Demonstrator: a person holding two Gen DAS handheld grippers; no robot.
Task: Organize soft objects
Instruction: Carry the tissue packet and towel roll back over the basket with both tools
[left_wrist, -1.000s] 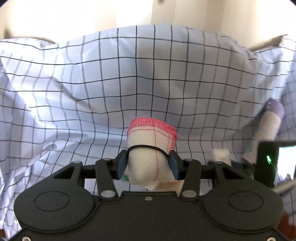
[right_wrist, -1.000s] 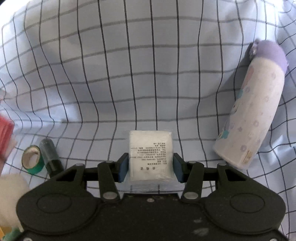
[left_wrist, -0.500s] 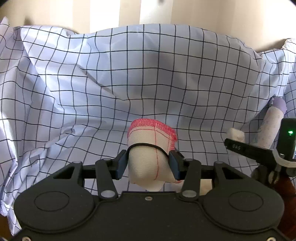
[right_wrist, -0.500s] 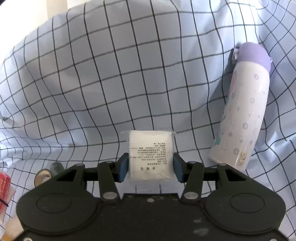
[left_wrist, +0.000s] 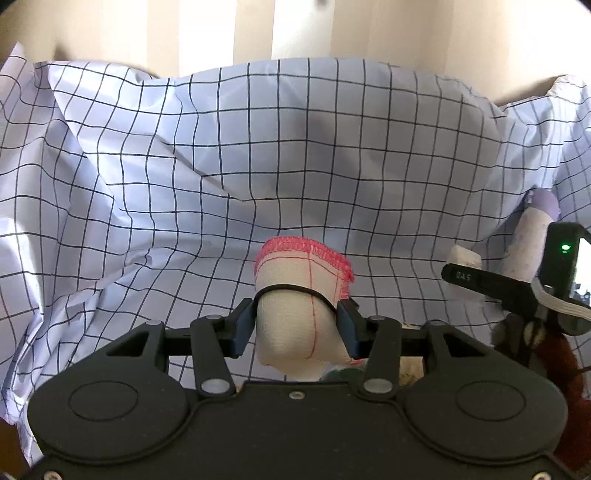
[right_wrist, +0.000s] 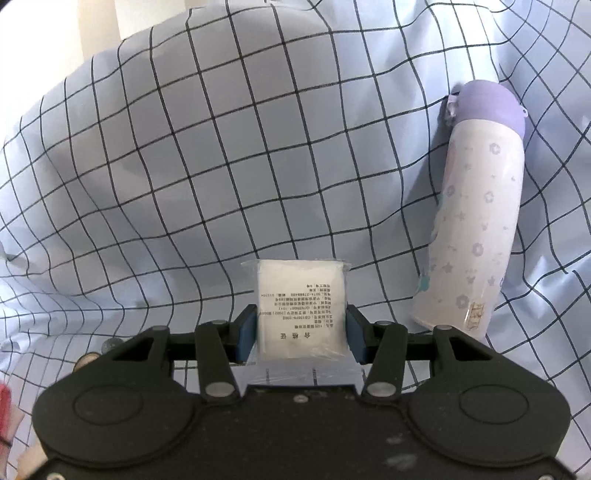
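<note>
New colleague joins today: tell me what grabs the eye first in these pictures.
The left claw grips a rolled white cloth with a pink stitched edge. The right claw clamps a white wrapped packet. A purple-capped bottle lies on the checked sheet, right of the packet.

A lilac-capped bottle (right_wrist: 476, 218) lies on the rumpled checked cloth (right_wrist: 221, 155), cap pointing away

Each camera sat just behind its own tongs, looking forward along them at close range. The left view faced the checked cloth (left_wrist: 295, 147) nearly level, the wall above it. The right view tilted down onto it. Both shared the cloth and the purple-capped bottle (right_wrist: 476, 221), right of each tongs.
</note>
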